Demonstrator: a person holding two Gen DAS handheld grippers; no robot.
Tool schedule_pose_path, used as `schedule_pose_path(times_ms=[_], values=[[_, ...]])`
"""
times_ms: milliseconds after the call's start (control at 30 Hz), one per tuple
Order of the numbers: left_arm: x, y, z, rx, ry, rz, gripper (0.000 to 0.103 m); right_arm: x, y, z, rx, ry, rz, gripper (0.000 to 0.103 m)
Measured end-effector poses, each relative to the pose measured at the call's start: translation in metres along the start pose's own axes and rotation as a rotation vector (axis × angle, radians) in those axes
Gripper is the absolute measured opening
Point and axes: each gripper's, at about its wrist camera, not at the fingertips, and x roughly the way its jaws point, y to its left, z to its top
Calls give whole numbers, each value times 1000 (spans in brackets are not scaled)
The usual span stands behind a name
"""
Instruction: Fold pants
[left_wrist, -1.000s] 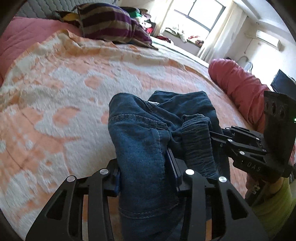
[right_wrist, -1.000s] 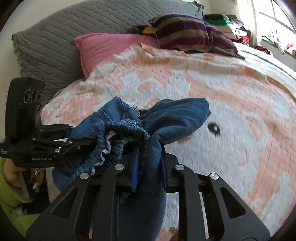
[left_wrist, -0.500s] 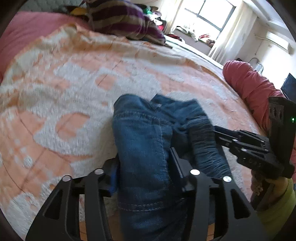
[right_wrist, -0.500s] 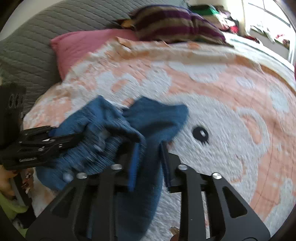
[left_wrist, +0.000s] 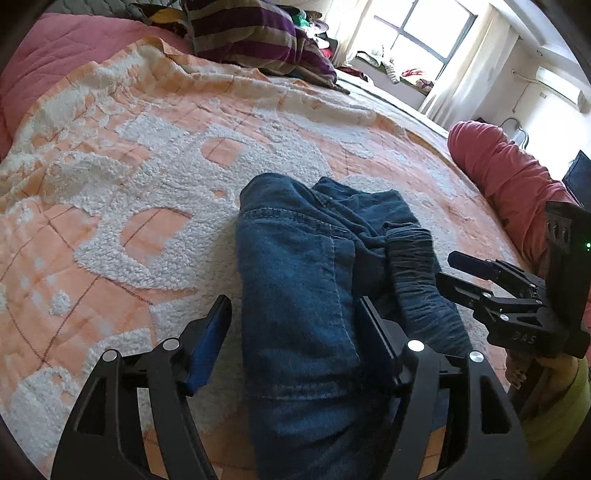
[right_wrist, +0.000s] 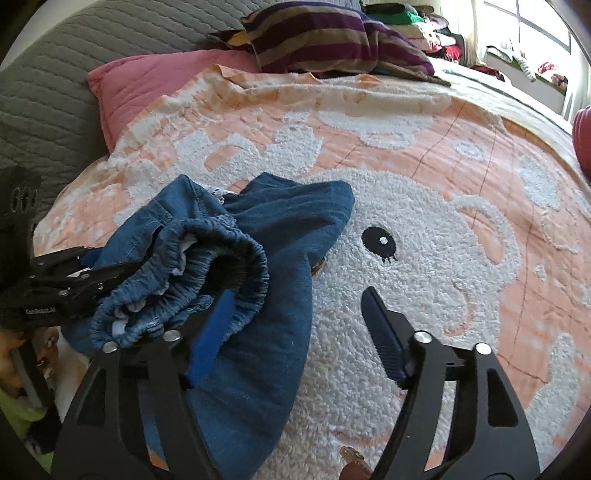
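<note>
The blue denim pants (left_wrist: 306, 288) lie bunched on the orange and white blanket (left_wrist: 147, 192) near the bed's front edge. My left gripper (left_wrist: 295, 314) is open, its jaws wide on either side of a denim fold without pinching it. My right gripper (right_wrist: 299, 306) is open too; the elastic waistband (right_wrist: 221, 254) lies over its left finger and a pant leg (right_wrist: 280, 295) lies between the jaws. The right gripper also shows in the left wrist view (left_wrist: 476, 273), beside the waistband. The left gripper shows at the left edge of the right wrist view (right_wrist: 110, 266).
A striped pillow (right_wrist: 332, 40) and a pink pillow (right_wrist: 147, 85) lie at the head of the bed against a grey headboard (right_wrist: 44, 103). A red bolster (left_wrist: 509, 181) lies along the right side. A window (left_wrist: 424, 33) with clutter is beyond.
Both grippers have opened and let go of the pants. The pants have dropped from being held up to lying on the blanket.
</note>
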Motion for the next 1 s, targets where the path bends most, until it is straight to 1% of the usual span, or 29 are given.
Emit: schedule_pose_path(times_ms=[100, 133, 167, 200, 233, 300, 400, 433, 533, 667, 733, 833, 933, 1000], values=[[-8, 0, -3, -2, -12, -3, 68, -10, -1, -1, 14, -22, -11, 80], [-12, -1, -4, -4, -19, -7, 68, -14, -1, -1, 18, -32, -14, 81], [-15, -1, -5, -3, -24, -8, 69, -21, -1, -2, 23, -45, -16, 84], [-21, -2, -5, 0, -33, -8, 80, -25, -1, -3, 26, -55, -21, 88], [-25, -4, -6, 4, -41, -5, 89, -31, 0, -4, 27, -67, -26, 89], [-39, -8, -9, 21, -68, -1, 90, -44, 2, -7, 22, -93, -38, 93], [-58, -17, -15, 50, -93, 9, 98, -63, 8, -14, 10, -124, -61, 94], [-64, -20, -18, 58, -101, 14, 98, -69, 10, -16, 4, -133, -64, 94], [-80, -27, -27, 75, -117, 22, 98, -86, 20, -24, -13, -166, -86, 94], [-102, -31, -42, 95, -146, 60, 98, -108, 34, -35, -44, -215, -115, 94], [-114, -30, -53, 90, -162, 61, 98, -119, 43, -43, -63, -237, -122, 94], [-126, -27, -63, 78, -165, 70, 98, -131, 53, -54, -82, -258, -138, 94], [-139, -28, -72, 74, -172, 62, 98, -140, 60, -63, -65, -271, -137, 94], [-148, -31, -77, 89, -183, 71, 98, -144, 63, -68, -47, -270, -131, 94]])
